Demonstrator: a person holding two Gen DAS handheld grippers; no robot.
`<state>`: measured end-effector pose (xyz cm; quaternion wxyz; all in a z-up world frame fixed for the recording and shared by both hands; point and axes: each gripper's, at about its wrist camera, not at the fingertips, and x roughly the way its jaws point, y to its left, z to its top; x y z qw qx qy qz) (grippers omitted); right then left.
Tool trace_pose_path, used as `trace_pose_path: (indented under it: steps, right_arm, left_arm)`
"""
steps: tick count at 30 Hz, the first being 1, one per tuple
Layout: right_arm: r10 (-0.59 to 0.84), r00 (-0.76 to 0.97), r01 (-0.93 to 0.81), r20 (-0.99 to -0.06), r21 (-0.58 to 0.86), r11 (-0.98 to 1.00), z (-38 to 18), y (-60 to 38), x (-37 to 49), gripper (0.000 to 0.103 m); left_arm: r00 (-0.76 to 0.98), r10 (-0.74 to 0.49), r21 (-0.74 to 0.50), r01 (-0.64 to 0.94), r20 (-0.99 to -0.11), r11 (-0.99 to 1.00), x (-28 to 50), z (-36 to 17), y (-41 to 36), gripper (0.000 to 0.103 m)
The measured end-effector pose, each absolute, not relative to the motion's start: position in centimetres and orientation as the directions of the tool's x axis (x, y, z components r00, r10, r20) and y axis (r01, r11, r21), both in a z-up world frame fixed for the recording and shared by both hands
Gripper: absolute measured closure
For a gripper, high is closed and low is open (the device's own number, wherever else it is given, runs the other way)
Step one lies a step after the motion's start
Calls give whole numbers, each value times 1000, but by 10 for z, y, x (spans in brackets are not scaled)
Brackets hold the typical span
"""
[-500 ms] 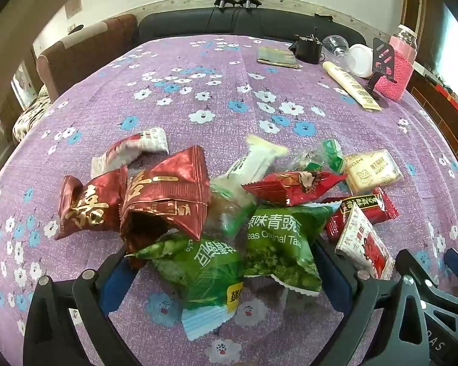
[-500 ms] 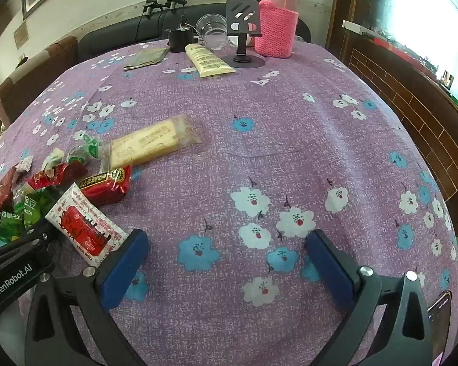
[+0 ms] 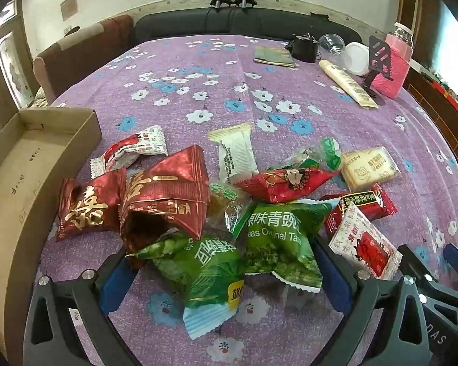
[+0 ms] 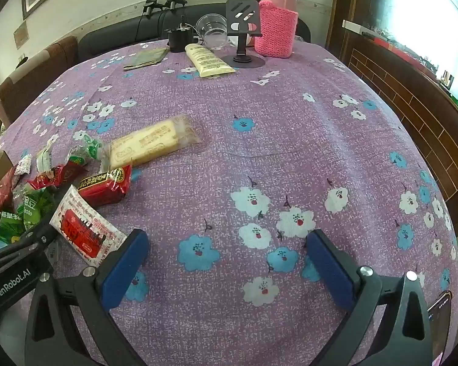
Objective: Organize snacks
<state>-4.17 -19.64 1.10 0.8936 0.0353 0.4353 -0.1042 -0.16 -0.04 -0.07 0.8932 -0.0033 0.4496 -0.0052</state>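
The left gripper (image 3: 223, 277) has its fingers (image 3: 116, 283) spread wide apart, and they are not squeezing anything. Two green pea bags (image 3: 229, 256) lie on the counter (image 3: 229, 91) between the fingers, with space on both sides. Just behind them is a pile of snacks: two dark red bags (image 3: 137, 204), a red candy pack (image 3: 287, 183), a white wrapper (image 3: 235, 152) and a pale yellow biscuit pack (image 3: 369, 167). A white and red packet (image 3: 363, 247) lies just to the right of the left gripper. An open cardboard box (image 3: 24, 183) sits at the left edge of the counter, near the pile. The right gripper (image 4: 226, 262) is also wide open, with only the purple flowered cloth (image 4: 290, 140) between its fingers (image 4: 125, 268). The same white and red packet (image 4: 85, 228) lies just beside its left finger. Far back on the counter stand a pink bottle (image 4: 278, 27), a black phone stand (image 4: 244, 27) and a cream tube (image 4: 207, 61).
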Motion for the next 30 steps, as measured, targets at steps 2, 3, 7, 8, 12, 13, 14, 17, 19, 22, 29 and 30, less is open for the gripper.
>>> trace_pose_path:
  steps: [2,3,7,8,12,13,14,17,19,22,29,30]
  right_arm:
    - [-155,599,217,-785,-28,976,11,-196,-42,0]
    - [-155,599,217,-785,-27,976,11,-196,-42,0]
    - [-155,599,217,-785,-27,976,11,-196,-42,0]
    - [-155,599,217,-785,-27,976,11,-196,-42,0]
    - [-155,599,217,-785,-27,976,11,-196,-42,0]
    - [-155,599,217,-785,-27,976,11,-196,-42,0]
    - [-155,599,217,-785,-27,976,11,-196,-42,0]
    - [-155,599,217,-785,-27,976,11,-196,-42,0]
    - [-155,599,217,-786,-27,976,11,-196,-42,0]
    - [-155,599,217,-786,-27,976,11,-196,-42,0]
    - [-154,599,217,-786,-26,976,11,-196,-42,0]
    - [-154,599,217,-786,-26,976,11,-196,-42,0]
  left_arm:
    - [595,-16,-10,13,-803,1000,-4,-2,-2,0]
    - [595,-19,-10,18,-803,1000,-5,-2,-1,0]
    - [595,-27,-9,33,-803,999,-7,2,1,0]
    - [596,-26,-8,32,-803,999,-8,2,0,0]
    - [596,-26,-8,33,-803,999,-7,2,1,0]
    - [596,-26,-8,33,-803,999,-7,2,1,0]
    - [596,-27,-9,33,-803,999,-7,2,1,0]
    - [596,-28,-10,34,-802,999,-7,2,2,0]
    - [596,-29,-10,34,-802,999,-7,2,2,0]
    - [596,-29,-10,35,-802,999,-7,2,2,0]
    - [597,-29,-10,35,-802,999,-7,1,2,0]
    - [597,-30,-11,35,-802,999,-7,1,2,0]
